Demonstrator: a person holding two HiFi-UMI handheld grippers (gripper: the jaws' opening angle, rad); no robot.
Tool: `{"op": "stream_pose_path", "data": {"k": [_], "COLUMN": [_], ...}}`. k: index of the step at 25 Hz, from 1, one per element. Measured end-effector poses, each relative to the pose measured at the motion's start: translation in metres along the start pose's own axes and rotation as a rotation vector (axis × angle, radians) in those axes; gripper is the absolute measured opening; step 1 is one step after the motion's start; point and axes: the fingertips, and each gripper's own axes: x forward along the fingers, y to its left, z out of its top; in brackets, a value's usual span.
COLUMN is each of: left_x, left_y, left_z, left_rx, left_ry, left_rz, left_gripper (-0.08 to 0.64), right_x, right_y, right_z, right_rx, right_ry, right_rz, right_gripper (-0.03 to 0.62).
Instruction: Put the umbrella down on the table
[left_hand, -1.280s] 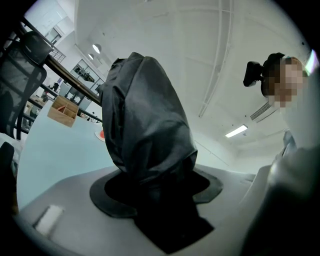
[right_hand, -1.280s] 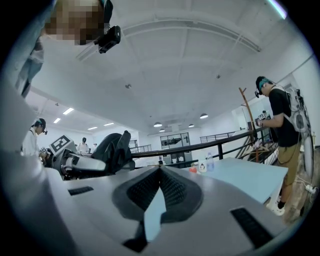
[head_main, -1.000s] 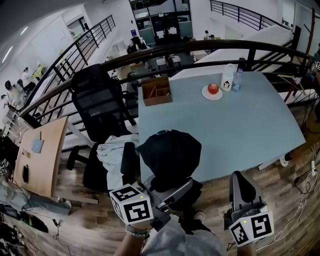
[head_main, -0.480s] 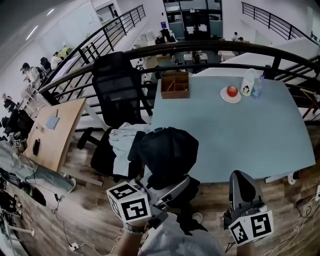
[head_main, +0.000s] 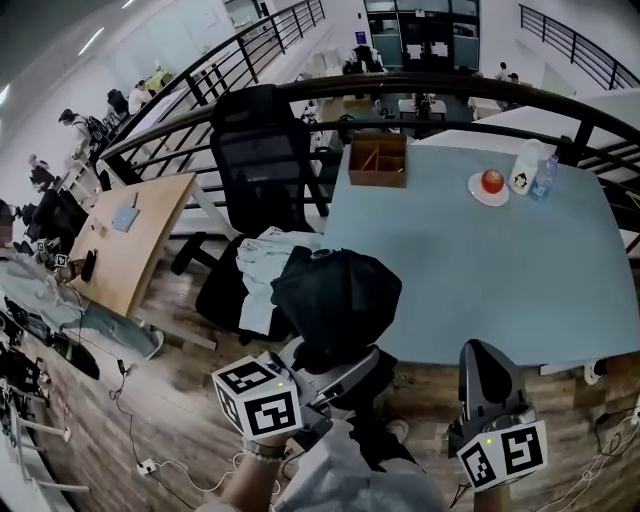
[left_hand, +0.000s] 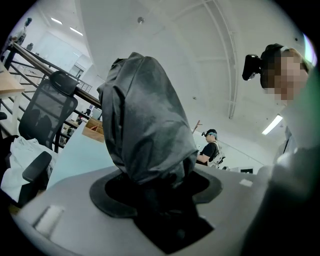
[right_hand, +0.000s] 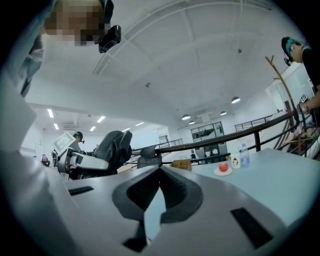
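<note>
A folded black umbrella (head_main: 338, 300) stands upright in my left gripper (head_main: 338, 372), which is shut on its lower end, at the near edge of the light blue table (head_main: 480, 270). In the left gripper view the umbrella's grey-black fabric (left_hand: 145, 120) rises out from between the jaws of my left gripper (left_hand: 155, 187) and fills the middle. My right gripper (head_main: 483, 365) hangs to the right, below the table's near edge, jaws together and holding nothing. The right gripper view looks past my right gripper (right_hand: 159, 192) over the table, with the umbrella (right_hand: 112, 147) at the left.
On the far part of the table stand a wooden box (head_main: 378, 160), a plate with a red apple (head_main: 490, 185), a white bottle (head_main: 525, 170) and a water bottle (head_main: 545, 172). A black office chair (head_main: 265, 150) with white clothing (head_main: 265, 270) is at the table's left. A black railing (head_main: 430, 85) runs behind.
The head view has swung left, so the table and chair have slid right in the picture. Both grippers keep their places; the left one still holds the umbrella upright.
</note>
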Motion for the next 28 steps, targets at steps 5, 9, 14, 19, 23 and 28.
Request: {"op": "stream_pose_path", "data": {"k": [5, 9, 14, 19, 23, 28], "left_x": [0.001, 0.005, 0.011, 0.019, 0.024, 0.035], "left_y": [0.012, 0.021, 0.036, 0.049, 0.062, 0.077], "left_z": [0.000, 0.001, 0.002, 0.001, 0.000, -0.009], "left_rx": [0.050, 0.060, 0.078, 0.146, 0.217, 0.280], "left_ry": [0.040, 0.061, 0.092, 0.153, 0.212, 0.289], "left_rz": [0.020, 0.017, 0.018, 0.017, 0.020, 0.015], "left_gripper": [0.281, 0.281, 0.281, 0.281, 0.281, 0.281], "right_x": [0.009, 0.014, 0.020, 0.024, 0.029, 0.034], "right_y": [0.005, 0.005, 0.005, 0.004, 0.007, 0.011], "right_z": [-0.004, -0.002, 0.004, 0.000, -0.002, -0.002], "right_rx": [0.003, -0.002, -0.008, -0.004, 0.000, -0.001], "right_ry": [0.011, 0.008, -0.006, 0.002, 0.008, 0.010], "right_rz": [0.007, -0.011, -0.032, -0.059, -0.068, -0.080], "right_gripper": [-0.005, -0.005, -0.005, -0.005, -0.005, -0.005]}}
